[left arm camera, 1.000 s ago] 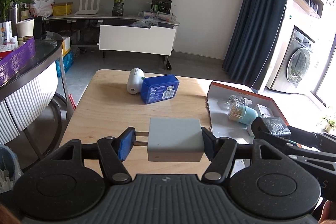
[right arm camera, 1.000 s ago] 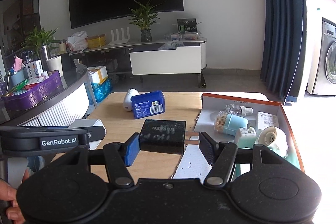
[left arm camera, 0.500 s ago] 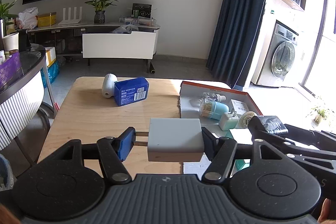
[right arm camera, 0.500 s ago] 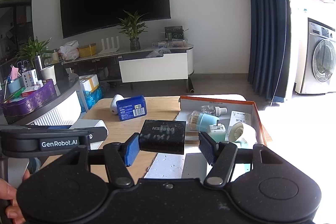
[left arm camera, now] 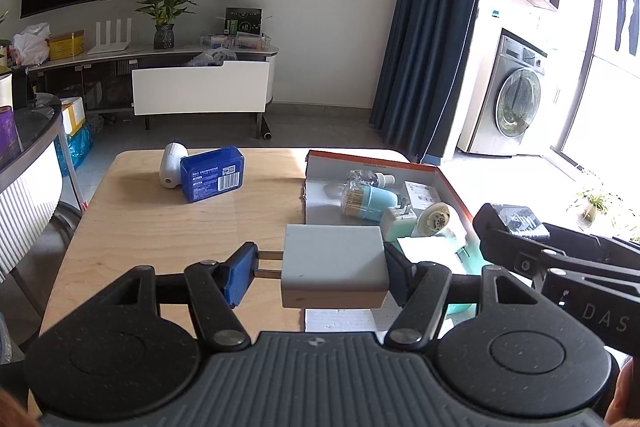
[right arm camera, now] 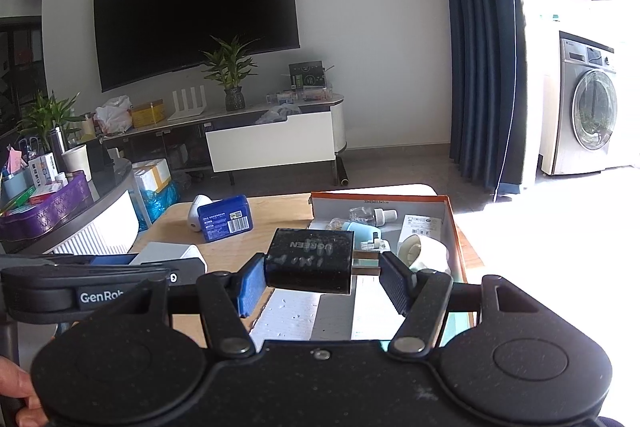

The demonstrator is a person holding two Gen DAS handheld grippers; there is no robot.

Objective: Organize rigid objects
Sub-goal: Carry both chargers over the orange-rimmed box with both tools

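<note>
the white charger [left arm camera: 334, 267] sits clamped in the left claw [left arm camera: 320, 269] at lower centre of the left wrist frame, its long axis running side to side, its two prongs pointing at the blue pad on the left and its flat back against the black pad on the right. it is a plain, pale grey-white block with a smooth top. the open box [left arm camera: 450, 183], orange-rimmed and white inside, lies just ahead and to the right of it, already holding a blue-capped bottle [left arm camera: 366, 201] and other small items. the black charger [right arm camera: 310, 261], printed with pale lettering, is gripped the same way in the right claw [right arm camera: 320, 275] at centre of the right wrist frame, over the box's near part, so the right one is judged nearer. a blue box [left arm camera: 212, 174] remains on the table [left arm camera: 160, 227], upper left.
</note>
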